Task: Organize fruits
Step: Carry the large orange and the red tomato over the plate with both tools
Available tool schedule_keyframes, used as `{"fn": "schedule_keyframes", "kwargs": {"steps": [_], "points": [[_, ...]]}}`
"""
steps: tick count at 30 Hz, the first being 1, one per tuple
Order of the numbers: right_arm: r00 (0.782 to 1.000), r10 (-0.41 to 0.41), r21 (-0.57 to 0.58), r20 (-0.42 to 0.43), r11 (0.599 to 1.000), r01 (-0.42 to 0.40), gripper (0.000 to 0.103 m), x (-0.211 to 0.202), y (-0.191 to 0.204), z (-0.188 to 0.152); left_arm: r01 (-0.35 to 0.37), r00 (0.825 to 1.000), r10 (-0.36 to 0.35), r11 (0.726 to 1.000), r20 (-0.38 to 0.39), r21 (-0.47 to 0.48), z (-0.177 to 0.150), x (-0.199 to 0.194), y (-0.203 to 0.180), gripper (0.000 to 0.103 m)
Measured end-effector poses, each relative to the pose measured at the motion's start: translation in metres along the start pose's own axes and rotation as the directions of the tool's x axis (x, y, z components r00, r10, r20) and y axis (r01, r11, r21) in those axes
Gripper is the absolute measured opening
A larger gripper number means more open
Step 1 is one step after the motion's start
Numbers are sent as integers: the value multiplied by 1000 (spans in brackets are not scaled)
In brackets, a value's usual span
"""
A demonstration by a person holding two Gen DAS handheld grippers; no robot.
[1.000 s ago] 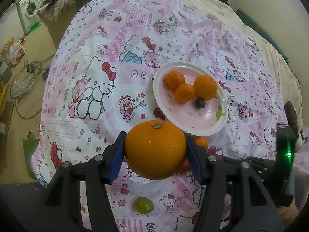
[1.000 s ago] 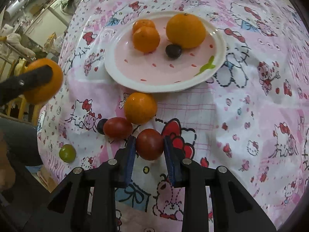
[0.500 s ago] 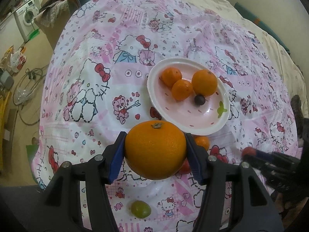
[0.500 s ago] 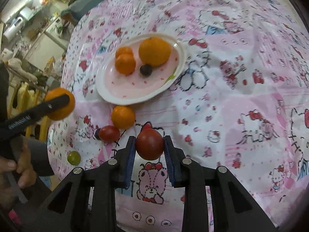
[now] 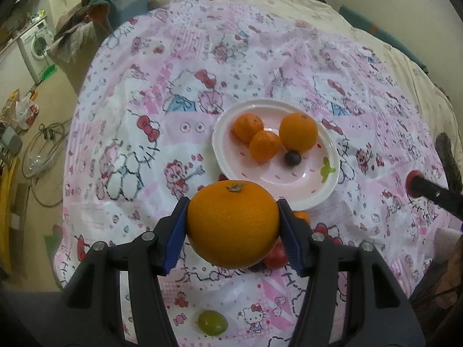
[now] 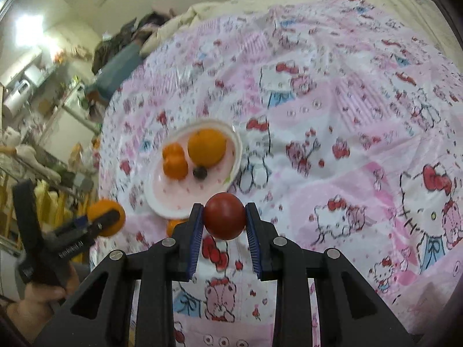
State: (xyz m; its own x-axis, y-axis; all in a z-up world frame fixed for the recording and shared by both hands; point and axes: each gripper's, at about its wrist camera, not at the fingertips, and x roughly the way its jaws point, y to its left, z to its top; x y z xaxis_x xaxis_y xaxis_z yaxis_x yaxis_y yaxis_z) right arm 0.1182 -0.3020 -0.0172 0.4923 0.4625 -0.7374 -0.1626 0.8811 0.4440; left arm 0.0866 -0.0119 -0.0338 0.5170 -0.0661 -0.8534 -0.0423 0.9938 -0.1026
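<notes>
Left wrist: my left tongs (image 5: 233, 224) clamp an orange (image 5: 233, 224) between both pads (stem up), held above the cloth (image 5: 162, 92) just short of the plate (image 5: 315, 199). Right wrist: my right tongs (image 6: 224, 217) grip a red tomato (image 6: 224, 215), plate (image 6: 156, 202) beyond to the left.

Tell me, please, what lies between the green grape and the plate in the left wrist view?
The large orange held in the left gripper, with a red fruit behind it.
</notes>
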Motion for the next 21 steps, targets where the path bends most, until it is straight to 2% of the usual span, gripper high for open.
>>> {"fn": "schedule_keyframes", "kwargs": {"steps": [5,12,18,21], "points": [[998,45,-21,46,999,-44,30,-6,8,15,24,999,-23,999,32,-34,10,-8,9,55],[994,104,-10,-11,994,-104,30,22,17,33,44,998,-43,998,37,-35,38,-4,10,55],[993,105,-16,-59,994,-106,30,49,20,43,41,999,-41,999,7,-27,53,26,10,55],[993,91,-20,-81,995,-93,31,63,18,48,30,999,-31,999,-36,-32,57,53,11,55]]}}
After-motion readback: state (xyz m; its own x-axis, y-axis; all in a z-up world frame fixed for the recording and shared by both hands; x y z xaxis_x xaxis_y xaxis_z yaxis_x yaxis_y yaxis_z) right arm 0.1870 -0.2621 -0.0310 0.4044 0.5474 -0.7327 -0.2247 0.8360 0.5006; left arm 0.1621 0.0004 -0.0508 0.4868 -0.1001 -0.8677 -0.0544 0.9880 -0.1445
